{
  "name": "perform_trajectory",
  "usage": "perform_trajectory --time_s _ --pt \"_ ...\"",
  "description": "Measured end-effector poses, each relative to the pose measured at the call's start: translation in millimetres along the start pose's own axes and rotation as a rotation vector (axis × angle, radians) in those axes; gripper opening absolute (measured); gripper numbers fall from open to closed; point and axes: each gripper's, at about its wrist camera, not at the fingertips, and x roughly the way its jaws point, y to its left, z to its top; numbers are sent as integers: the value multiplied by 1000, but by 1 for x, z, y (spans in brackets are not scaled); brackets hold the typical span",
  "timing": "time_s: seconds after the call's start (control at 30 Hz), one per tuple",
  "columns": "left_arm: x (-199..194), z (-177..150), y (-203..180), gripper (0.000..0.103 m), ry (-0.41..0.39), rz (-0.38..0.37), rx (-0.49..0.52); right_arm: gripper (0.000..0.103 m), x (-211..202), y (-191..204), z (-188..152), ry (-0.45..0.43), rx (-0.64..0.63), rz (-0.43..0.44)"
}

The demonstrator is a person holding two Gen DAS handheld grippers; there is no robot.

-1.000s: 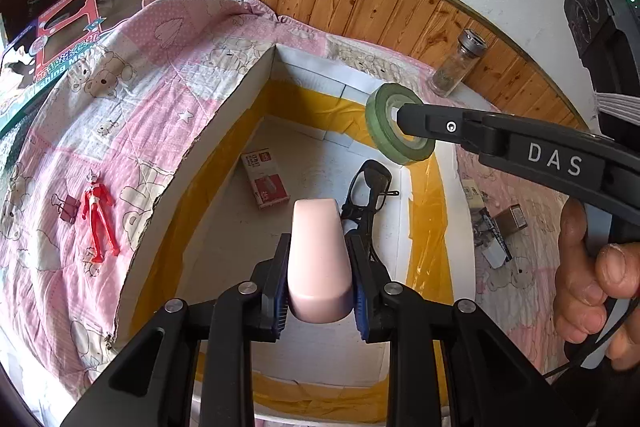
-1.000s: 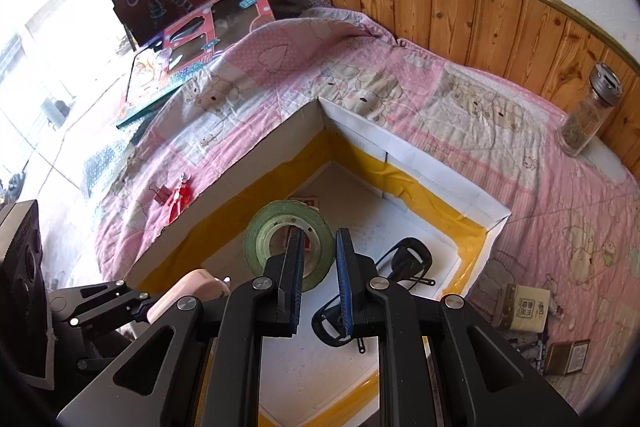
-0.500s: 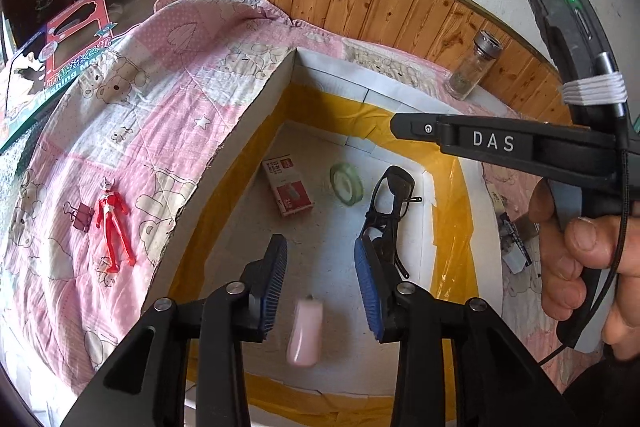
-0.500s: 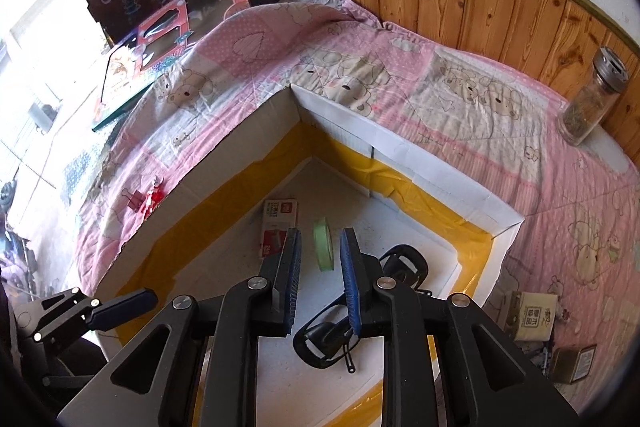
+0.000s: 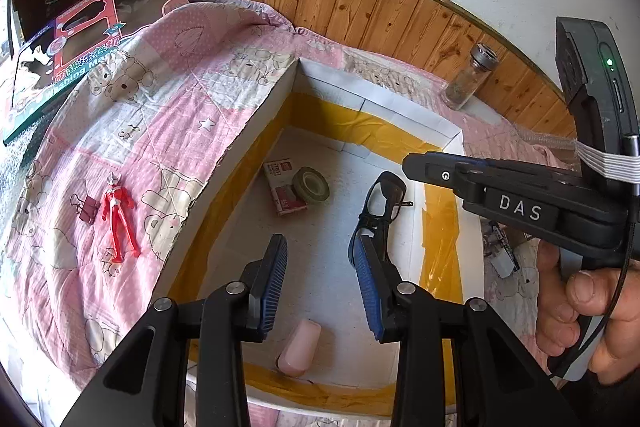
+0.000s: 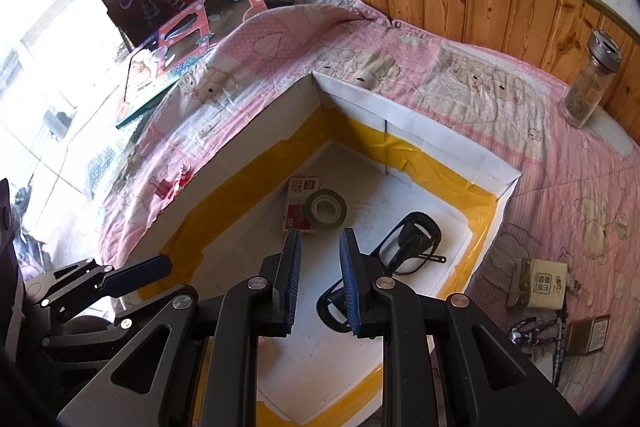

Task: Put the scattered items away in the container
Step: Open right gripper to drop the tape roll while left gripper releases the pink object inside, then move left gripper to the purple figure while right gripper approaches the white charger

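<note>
Bed: pink quilt (image 5: pixel 168 131) under your box (image 5: pixel 256 131).
Done: tape (image 5: pixel 310 183), soap (image 5: pixel 300 347), glasses (image 6: pixel 404 247) inside.
Left: figure (image 5: pixel 117 215) at 9 o'clock; packets (image 6: pixel 540 289) at 3.
Tools: left tool (image 5: pixel 320 281) wide, right tool (image 6: pixel 319 279) narrow, both empty.

My left gripper (image 5: pixel 320 281) finger covers the glasses' (image 5: pixel 384 201) near end; red figure (image 6: pixel 183 183) half hidden behind the box wall (image 6: pixel 256 131); small items (image 6: pixel 538 331) off the box's right corner, too cluttered to identify.
</note>
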Motion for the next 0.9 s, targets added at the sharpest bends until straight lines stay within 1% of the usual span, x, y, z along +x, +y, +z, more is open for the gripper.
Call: perform_trajectory --time_s 0.33,0.47,0.67,0.9 --pt "-27 -8 -23 37 -24 4 31 21 -48 15 -29 -56 0 73" --pt "-36 -14 -35 37 -29 4 49 21 -66 15 -44 -76 13 93" --pt "-48 -22 -51 37 -37 -1 69 21 -90 7 -69 -103 44 120" --pt "-56 -31 -74 37 -37 -13 96 21 -116 -13 -100 -135 98 141"
